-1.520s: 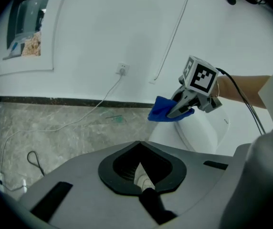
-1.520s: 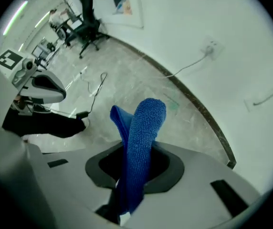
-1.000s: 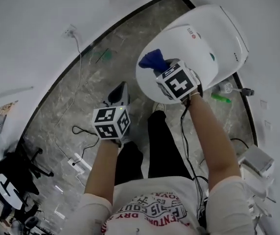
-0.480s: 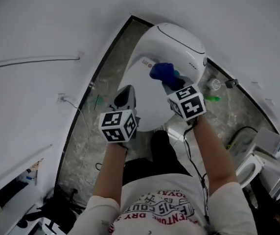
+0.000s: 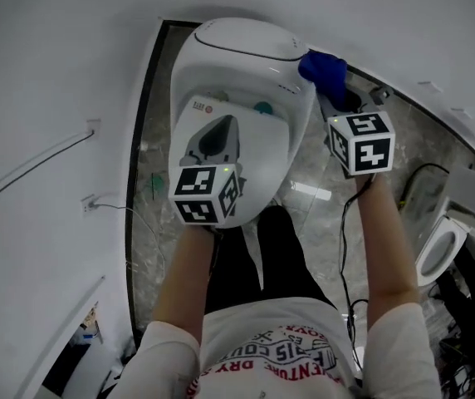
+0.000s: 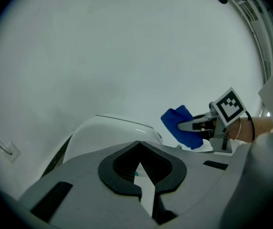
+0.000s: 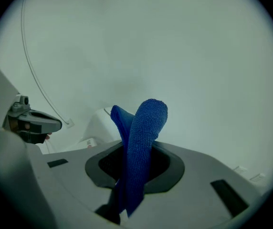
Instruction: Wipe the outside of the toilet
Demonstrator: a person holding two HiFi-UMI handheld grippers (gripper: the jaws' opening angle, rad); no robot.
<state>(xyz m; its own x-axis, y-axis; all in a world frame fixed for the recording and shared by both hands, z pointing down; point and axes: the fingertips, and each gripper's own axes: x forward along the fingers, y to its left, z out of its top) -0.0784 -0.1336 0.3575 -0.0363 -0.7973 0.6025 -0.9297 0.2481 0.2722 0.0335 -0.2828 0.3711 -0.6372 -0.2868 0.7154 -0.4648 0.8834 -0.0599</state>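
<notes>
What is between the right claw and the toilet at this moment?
Only the blue cloth, which the right claw is shut on. In the head view it sticks out toward the rear right side of the toilet; contact is unclear.

Toilet (image 5: 221, 52): smooth white shell, glossy, with a hard shine along the lid.
Cloth (image 7: 144, 137): blue terry, nubbly looped pile, soft and fully matt.
Floor (image 5: 320, 181): grey veined stone look, polished, with bright glints on it.
Wall (image 5: 55, 73): plain white, flat and matt.
Left gripper (image 6: 140, 168), right gripper (image 7: 129, 175): matt grey plastic bodies, darker ridged lining at the fingers.
Marker cubes: crisp black-and-white print, no sheen.
</notes>
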